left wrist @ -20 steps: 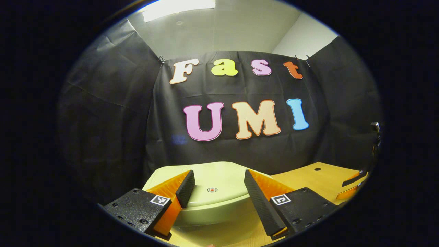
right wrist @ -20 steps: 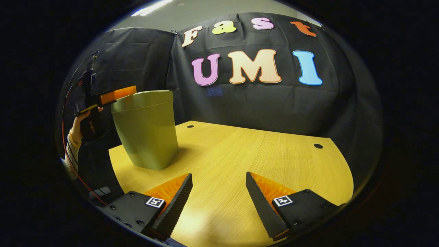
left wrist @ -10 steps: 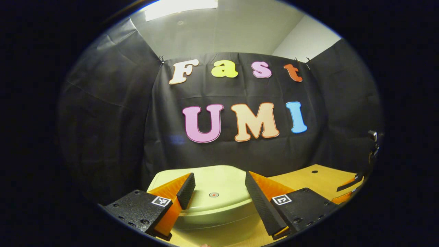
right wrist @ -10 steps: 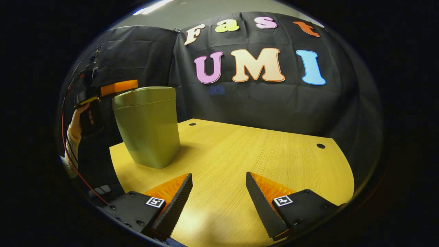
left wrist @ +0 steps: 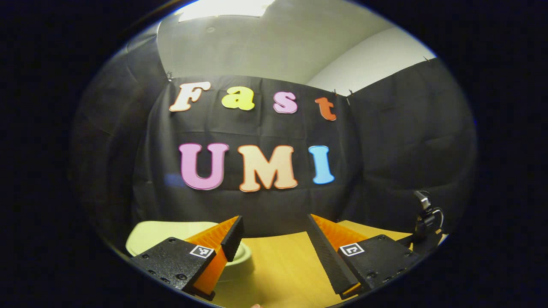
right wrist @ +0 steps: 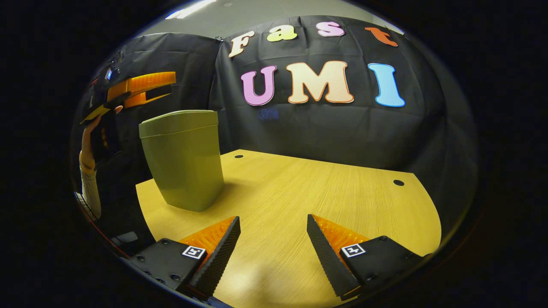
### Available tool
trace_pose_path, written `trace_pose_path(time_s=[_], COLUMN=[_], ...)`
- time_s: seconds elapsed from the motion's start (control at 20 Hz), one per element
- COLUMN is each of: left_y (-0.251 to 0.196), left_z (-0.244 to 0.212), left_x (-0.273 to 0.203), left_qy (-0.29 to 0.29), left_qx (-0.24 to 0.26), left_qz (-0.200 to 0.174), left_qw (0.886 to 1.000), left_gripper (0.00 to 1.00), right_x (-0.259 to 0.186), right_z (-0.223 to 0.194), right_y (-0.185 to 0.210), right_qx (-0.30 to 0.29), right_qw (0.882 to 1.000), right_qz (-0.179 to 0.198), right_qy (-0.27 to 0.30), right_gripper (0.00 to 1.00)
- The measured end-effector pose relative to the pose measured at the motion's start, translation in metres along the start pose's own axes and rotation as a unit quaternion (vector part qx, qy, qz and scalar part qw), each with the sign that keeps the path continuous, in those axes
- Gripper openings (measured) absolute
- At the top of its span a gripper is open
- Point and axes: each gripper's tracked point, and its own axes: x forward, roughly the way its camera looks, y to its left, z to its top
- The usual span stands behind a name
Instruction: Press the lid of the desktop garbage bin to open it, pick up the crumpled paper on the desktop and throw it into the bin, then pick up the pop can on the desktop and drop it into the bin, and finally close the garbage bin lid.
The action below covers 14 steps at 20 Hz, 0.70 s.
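While above bin (right wrist: 182,162), left gripper (right wrist: 165,87) agape.

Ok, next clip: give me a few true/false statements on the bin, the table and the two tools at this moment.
1. The bin has its lid down. True.
2. The left tool rests on the lid. False: in the right gripper view it hangs above the lid with a gap between them.
3. The right tool is open and holds nothing. True.
4. The bin lies on its side on the table. False: it stands upright near the table's left edge.
5. The left tool is shut. False: its fingers stand apart, with nothing between them.
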Motion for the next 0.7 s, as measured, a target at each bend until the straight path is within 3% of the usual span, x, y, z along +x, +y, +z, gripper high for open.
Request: trace_pose_path(time_s=[0.45, 0.7], left_y=[-0.044, -0.034], left_z=[-0.106, -0.142], left_x=[0.005, -0.002], left_qy=[0.075, 0.082], left_qx=[-0.071, -0.053], left_qz=[-0.092, -0.095], left_qw=[0.99, 0.991], left_gripper=[0.91, 0.91], right_x=[-0.002, -0.005], right_z=[0.003, 0.011], right_y=[-0.003, 0.002], right_qx=[-0.015, -0.023], right_qw=[1.0, 0.999], right_qz=[-0.021, -0.023], right_qy=[-0.006, -0.022], right_gripper=[0.99, 0.99])
